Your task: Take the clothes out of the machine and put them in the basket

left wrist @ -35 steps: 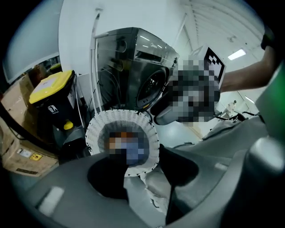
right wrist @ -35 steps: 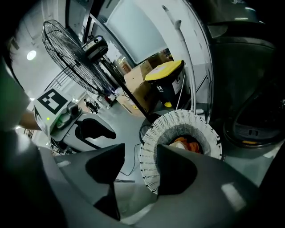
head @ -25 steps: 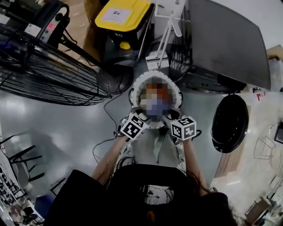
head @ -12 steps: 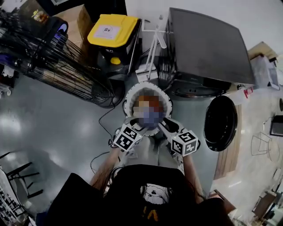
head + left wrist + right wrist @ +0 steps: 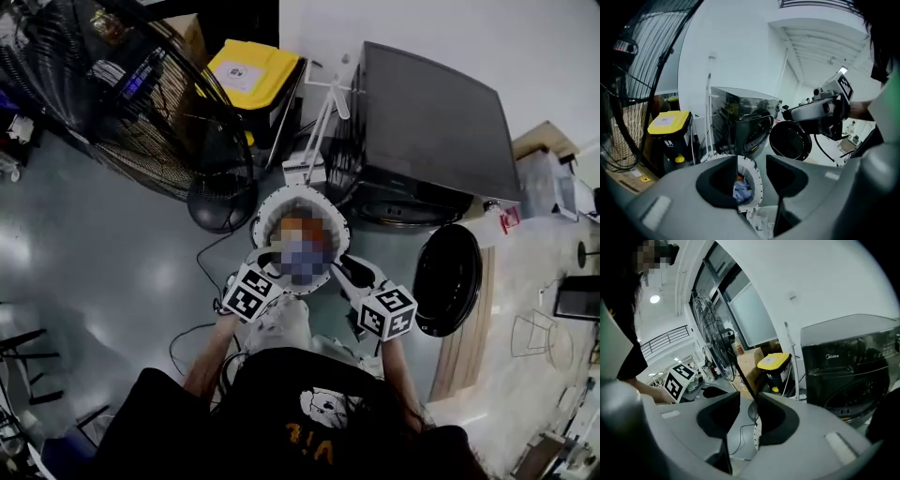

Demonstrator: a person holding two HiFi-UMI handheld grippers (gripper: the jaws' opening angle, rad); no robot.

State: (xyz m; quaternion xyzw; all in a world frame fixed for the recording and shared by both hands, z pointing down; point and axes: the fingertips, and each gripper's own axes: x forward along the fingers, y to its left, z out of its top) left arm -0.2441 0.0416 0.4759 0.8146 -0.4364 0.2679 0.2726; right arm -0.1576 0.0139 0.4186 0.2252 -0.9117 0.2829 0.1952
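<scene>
The white basket (image 5: 300,190) stands on the floor in front of the dark washing machine (image 5: 431,122), whose round door (image 5: 450,281) hangs open. Blue and orange clothes (image 5: 742,191) lie inside the basket (image 5: 757,180). My left gripper (image 5: 270,272) hovers above the basket's near left rim, open with nothing between its jaws (image 5: 752,171). My right gripper (image 5: 345,272) is over the near right rim. Its jaws have just been closing and stand at a narrow gap (image 5: 748,416) with nothing between them. Some pale patterned cloth (image 5: 761,225) shows just below the basket.
A large floor fan (image 5: 141,103) stands at the left, with a yellow-lidded bin (image 5: 253,70) behind it. A white rack (image 5: 323,112) leans between the bin and the machine. Cables (image 5: 202,291) trail across the grey floor at the left.
Both grippers have drawn back from the basket toward my body and risen. The view has swung, so the fan and machine sit higher and further right.
</scene>
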